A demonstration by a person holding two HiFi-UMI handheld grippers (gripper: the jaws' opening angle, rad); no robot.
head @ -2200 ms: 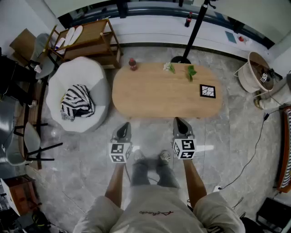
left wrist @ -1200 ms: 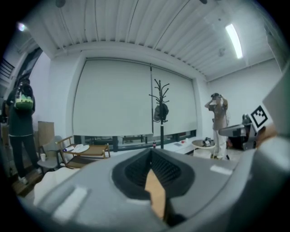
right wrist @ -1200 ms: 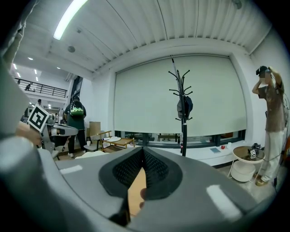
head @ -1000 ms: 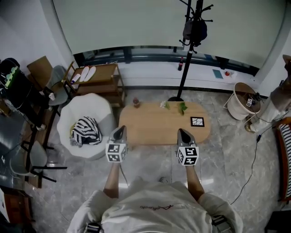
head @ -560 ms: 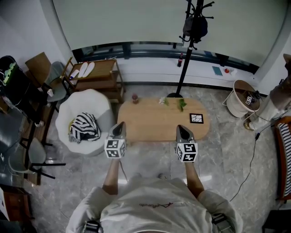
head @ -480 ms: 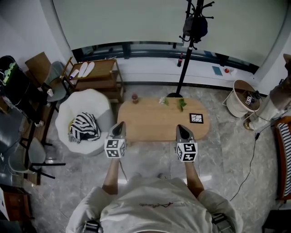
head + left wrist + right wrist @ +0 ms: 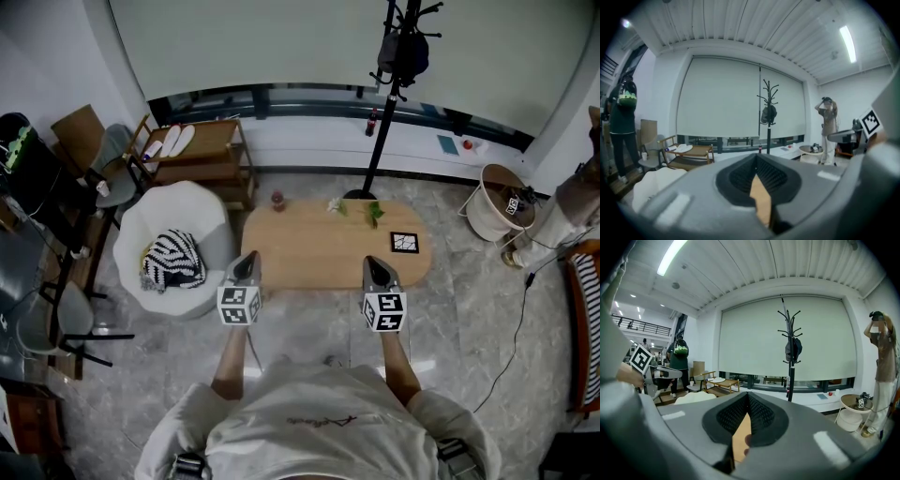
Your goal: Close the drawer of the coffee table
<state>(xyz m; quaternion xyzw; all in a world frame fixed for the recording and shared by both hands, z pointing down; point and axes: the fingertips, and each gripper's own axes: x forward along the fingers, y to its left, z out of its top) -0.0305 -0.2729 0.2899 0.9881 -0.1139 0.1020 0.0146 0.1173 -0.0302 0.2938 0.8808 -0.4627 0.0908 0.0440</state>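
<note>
From the head view, the coffee table (image 7: 336, 246) lies across the middle of the frame, its long oval top running left to right. No pulled-out drawer can be made out along its near edge. The left gripper (image 7: 247, 256) and right gripper (image 7: 374, 263) are held side by side just below that edge, well apart from each other, both pointing up the frame toward the table. On the top stand a small red bottle (image 7: 277, 200) at the upper left, green sprigs (image 7: 373, 213) and a black-and-white marker card (image 7: 405, 243) toward the right. A white armchair (image 7: 173, 234) with a striped cushion (image 7: 172, 262) sits just left of the table.

Only the gripper views settle the fingers. In each one the dark ribbed pads are clenched together to a point with nothing caught between them, and just a tan sliver of table top shows through the slit below. These level views also show what the steep head view cuts off: the full height of the coat stand (image 7: 768, 112), the drawn window blind (image 7: 785, 338), the ribbed ceiling, and a person (image 7: 828, 126) standing at the right with both hands raised to the head
</note>
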